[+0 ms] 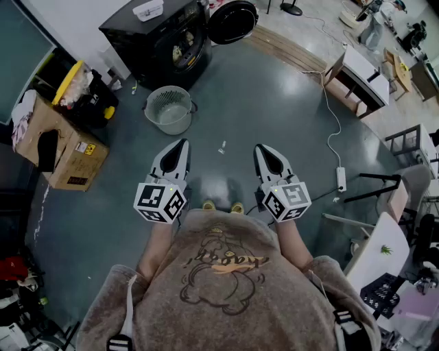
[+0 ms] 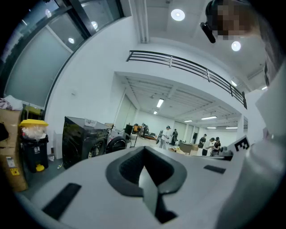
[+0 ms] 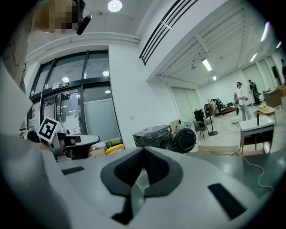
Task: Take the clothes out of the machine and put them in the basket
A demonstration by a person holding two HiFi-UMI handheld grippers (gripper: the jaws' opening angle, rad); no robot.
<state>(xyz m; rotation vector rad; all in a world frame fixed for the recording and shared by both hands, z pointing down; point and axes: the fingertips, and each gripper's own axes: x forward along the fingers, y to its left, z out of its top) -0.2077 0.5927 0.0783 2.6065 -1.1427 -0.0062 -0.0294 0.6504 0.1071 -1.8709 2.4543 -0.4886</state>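
holding both tools level above the grey floor [image 1: 274, 116], we log left gripper [image 1: 182, 145] and right gripper [image 1: 261, 149] with jaws together, nothing between them. black washing machine [image 1: 154, 41] stands well ahead, door [image 1: 233, 20] swung open, pale clothes [image 1: 179, 52] faintly visible in the drum. laundry basket [image 1: 169, 108] sits on the floor just before it.

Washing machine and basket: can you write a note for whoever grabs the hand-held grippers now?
Left hand-held gripper: shut, empty.
Right hand-held gripper: shut, empty.
Black front-loading washing machine stands ahead, its round door open; pale cloth seems to show inside.
Round grey plastic basket sits on the floor before it, apparently empty.
Done: door open.
Left to do: empty the machine into the basket.
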